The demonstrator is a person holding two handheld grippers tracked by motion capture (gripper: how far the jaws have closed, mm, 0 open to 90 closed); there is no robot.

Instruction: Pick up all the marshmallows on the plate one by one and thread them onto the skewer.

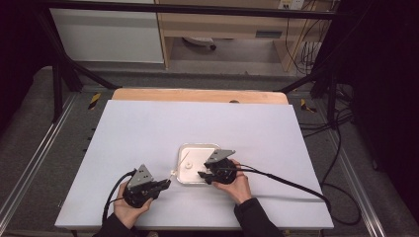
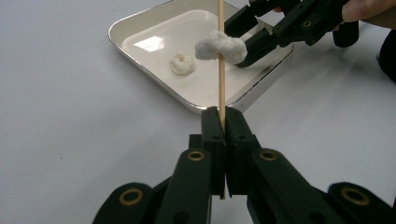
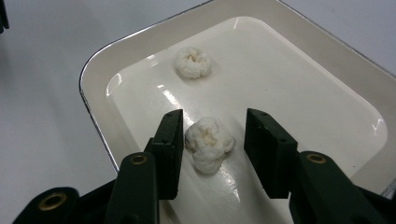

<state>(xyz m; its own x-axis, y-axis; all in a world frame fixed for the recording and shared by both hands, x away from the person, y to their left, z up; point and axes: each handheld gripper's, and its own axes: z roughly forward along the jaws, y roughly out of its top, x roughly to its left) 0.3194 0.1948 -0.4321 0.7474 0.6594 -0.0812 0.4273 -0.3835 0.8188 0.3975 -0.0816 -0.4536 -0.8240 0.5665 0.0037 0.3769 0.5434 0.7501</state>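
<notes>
**Skewer clamped, white lump between parted jaws**

Dim surroundings: dark frame rails, grey floor, tangled cables at the far right, too murky to sort out. White-topped bench with a wooden edge at the far side. Shallow cream tray sits near the front centre; its right part is hidden behind the right hand in the high view, and its near corner is cut off in the right gripper view.

Left tool: jaws shut tight on a thin wooden skewer. Skewer's top runs out of the left gripper view; its lower end disappears between the pads.

Right tool: jaws parted, over the tray floor, with a white puffy lump between them. Left pad looks very close to the lump; contact cannot be made out, and a clear gap stands on the right side. From the left gripper view, skewer and lump overlap, so whether they touch is unclear.

Second, smaller white lump lies alone farther in on the tray, well apart from both tools.
</notes>
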